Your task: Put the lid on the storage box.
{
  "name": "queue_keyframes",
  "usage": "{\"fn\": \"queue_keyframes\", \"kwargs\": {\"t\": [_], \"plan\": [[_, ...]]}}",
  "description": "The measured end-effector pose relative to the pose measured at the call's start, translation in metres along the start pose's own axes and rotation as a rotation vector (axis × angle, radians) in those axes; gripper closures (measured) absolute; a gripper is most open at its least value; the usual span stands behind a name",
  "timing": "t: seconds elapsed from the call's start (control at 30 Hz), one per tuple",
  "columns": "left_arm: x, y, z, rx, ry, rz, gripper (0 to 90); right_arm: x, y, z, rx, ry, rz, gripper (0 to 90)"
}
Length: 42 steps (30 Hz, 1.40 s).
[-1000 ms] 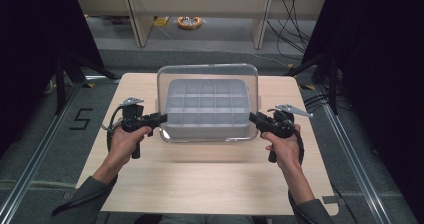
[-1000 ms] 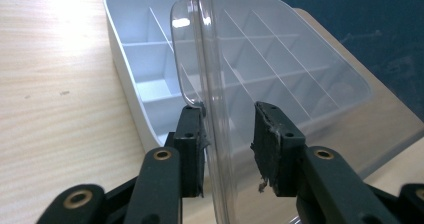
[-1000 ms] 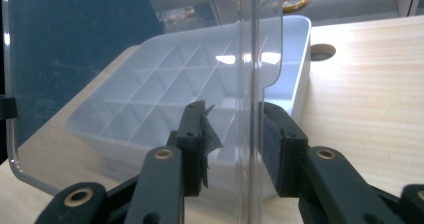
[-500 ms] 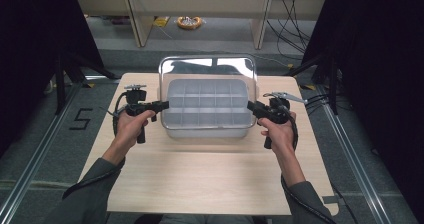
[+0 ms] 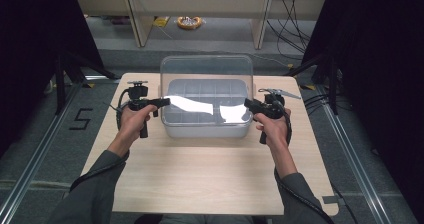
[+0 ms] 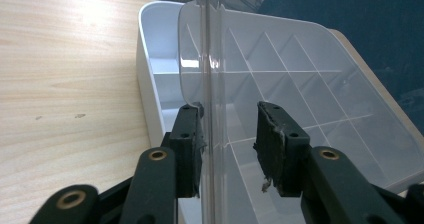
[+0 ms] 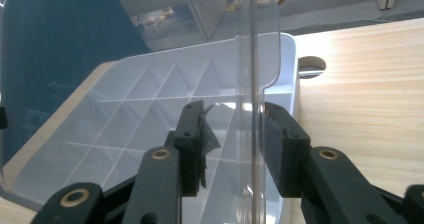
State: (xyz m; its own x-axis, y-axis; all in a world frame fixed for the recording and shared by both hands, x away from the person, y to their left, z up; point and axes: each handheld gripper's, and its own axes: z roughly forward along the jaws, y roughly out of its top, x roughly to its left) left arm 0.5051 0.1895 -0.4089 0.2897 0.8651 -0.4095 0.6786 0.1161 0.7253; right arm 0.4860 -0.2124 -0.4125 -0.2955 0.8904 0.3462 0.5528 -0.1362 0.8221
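Pale grey rectangular plastic organiser box with a grid of divider compartments (image 5: 205, 126) sits mid-back on the light wooden surface (image 5: 200, 179), long side facing the person. Its clear hinged plastic lid (image 5: 206, 71) stands raised, about upright, hinged along the far edge; bright glare on the box interior hides part of the grid in the high view.

Left gripper (image 5: 162, 102) sits at the box's left end, right gripper (image 5: 248, 103) at the right end, level with each other. Symmetric placement looks deliberate: one gripper per side edge keeps a wide floppy lid from twisting on its hinge as it swings.

Left gripper view: the jaws straddle the lid's side edge (image 6: 210, 84). The left jaw is touching or just about touching the clear wall; the right jaw stands well apart from it, so the gripper is parted around the edge, not clamped.

Right gripper view: same picture mirrored. The lid edge (image 7: 252, 59) runs up between the jaws, close to the right jaw, with a gap to the left one. Again parted, bracketing not pinching. Torn pad material hangs off the inner jaw faces in both views.

Judgement: loose bracketing suits guiding a lid that pivots, since a hard pinch would fight the hinge arc. Compartments look empty where visible. Both hands hold the gripper handles low, beside the box ends, forearms coming in over the near half of the surface.
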Motion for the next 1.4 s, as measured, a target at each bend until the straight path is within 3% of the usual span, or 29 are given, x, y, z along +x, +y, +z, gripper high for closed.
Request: {"fn": "queue_keyframes", "kwargs": {"t": [0.03,0.07,0.17,0.2,0.4,0.43,0.57,0.63,0.77,0.8,0.87,0.9,0.97,1.0,1.1,1.13,1.17,1.2,1.23,1.3,1.37,1.4], "plan": [[0.002,0.0,0.001,0.012,0.002,0.004,62.4,0.001,0.0,0.002,0.014,-0.002,0.045,64.0],[0.002,0.001,0.002,0.011,0.003,-0.003,62.2,-0.001,0.001,0.004,0.009,-0.007,0.015,63.9],[0.002,0.001,0.007,0.015,0.008,-0.012,61.7,-0.002,0.001,0.007,0.012,-0.01,0.018,63.6],[0.002,0.001,0.009,0.012,0.006,-0.022,61.8,0.0,0.001,0.007,0.027,-0.006,0.061,63.5],[0.005,0.002,0.016,0.037,0.018,-0.041,61.4,-0.006,-0.002,0.014,0.028,-0.028,0.045,63.4],[0.005,0.002,0.017,0.035,0.019,-0.039,61.4,-0.004,-0.003,0.014,0.037,-0.03,0.072,63.4],[0.006,0.002,0.022,0.045,0.029,-0.045,61.1,-0.006,-0.006,0.018,0.048,-0.034,0.096,62.8],[0.006,0.002,0.022,0.046,0.035,-0.054,60.6,-0.007,-0.007,0.021,0.045,-0.041,0.081,62.3],[0.009,0.001,0.025,0.059,0.031,-0.055,60.3,-0.008,-0.009,0.023,0.048,-0.043,0.1,62.2],[0.008,0.0,0.026,0.058,0.036,-0.069,60.1,-0.012,-0.01,0.025,0.039,-0.041,0.064,61.9],[0.01,0.0,0.027,0.065,0.036,-0.067,60.0,-0.012,-0.01,0.025,0.038,-0.042,0.064,61.8],[0.01,-0.001,0.028,0.066,0.038,-0.068,60.0,-0.009,-0.01,0.025,0.049,-0.045,0.108,61.7],[0.011,-0.001,0.029,0.069,0.04,-0.059,59.6,-0.008,-0.012,0.027,0.049,-0.044,0.118,61.1],[0.011,-0.001,0.03,0.067,0.042,-0.063,59.6,-0.012,-0.012,0.029,0.038,-0.045,0.075,60.8],[0.012,-0.001,0.031,0.068,0.045,-0.075,59.5,-0.012,-0.013,0.03,0.049,-0.044,0.086,60.2],[0.011,-0.002,0.032,0.071,0.051,-0.087,59.4,-0.01,-0.013,0.031,0.054,-0.048,0.124,60.1],[0.012,-0.002,0.033,0.077,0.05,-0.085,59.2,-0.009,-0.014,0.031,0.057,-0.054,0.132,60.0],[0.013,-0.002,0.034,0.081,0.047,-0.078,59.0,-0.009,-0.014,0.032,0.062,-0.054,0.134,59.8],[0.013,-0.002,0.035,0.08,0.05,-0.081,58.9,-0.012,-0.015,0.033,0.051,-0.058,0.103,59.6],[0.013,-0.003,0.036,0.082,0.054,-0.085,58.7,-0.01,-0.016,0.034,0.06,-0.064,0.132,59.1],[0.013,-0.003,0.036,0.085,0.057,-0.101,58.6,-0.014,-0.017,0.036,0.052,-0.067,0.091,58.5],[0.014,-0.003,0.036,0.085,0.055,-0.087,58.7,-0.012,-0.017,0.036,0.061,-0.066,0.112,58.4]]}}
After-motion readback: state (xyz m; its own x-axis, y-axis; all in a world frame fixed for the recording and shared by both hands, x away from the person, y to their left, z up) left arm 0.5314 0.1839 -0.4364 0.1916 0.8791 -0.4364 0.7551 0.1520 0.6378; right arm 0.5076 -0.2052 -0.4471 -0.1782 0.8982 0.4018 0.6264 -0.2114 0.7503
